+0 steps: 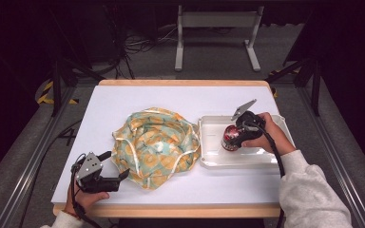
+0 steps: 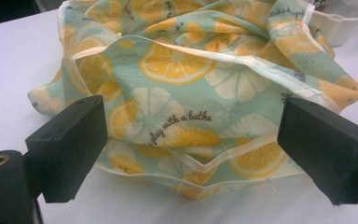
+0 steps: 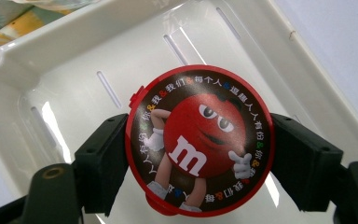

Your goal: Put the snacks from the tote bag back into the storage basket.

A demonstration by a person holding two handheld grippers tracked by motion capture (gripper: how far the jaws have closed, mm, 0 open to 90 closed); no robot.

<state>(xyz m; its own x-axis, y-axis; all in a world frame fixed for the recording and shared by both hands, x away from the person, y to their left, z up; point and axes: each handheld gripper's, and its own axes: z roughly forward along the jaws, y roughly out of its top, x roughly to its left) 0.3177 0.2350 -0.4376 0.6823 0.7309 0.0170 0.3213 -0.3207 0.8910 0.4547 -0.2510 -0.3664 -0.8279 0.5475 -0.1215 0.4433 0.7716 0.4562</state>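
Seen in the right gripper view: a round red candy tin (image 3: 199,142), lid printed with a red cartoon figure, clamped between the two black fingers (image 3: 101,163) of the right gripper (image 3: 199,158), one pad touching each side of the lid. Held inside a white slotted tray (image 3: 74,70), above its bottom; whether touching it, cannot tell. In the high view, same tin (image 1: 230,137) near the middle of the tray (image 1: 209,161), right gripper (image 1: 240,135) closed around it. Left gripper (image 1: 116,166) at the near left of the white surface (image 1: 123,99), fingers spread wide and gripping nothing, just beside the near edge of a crumpled lemon-print cloth (image 1: 154,147). Cloth lying left of the tray, touching its rim. Behind the surface, grey floor, cables and a metal stand (image 1: 216,35) in a dark room.
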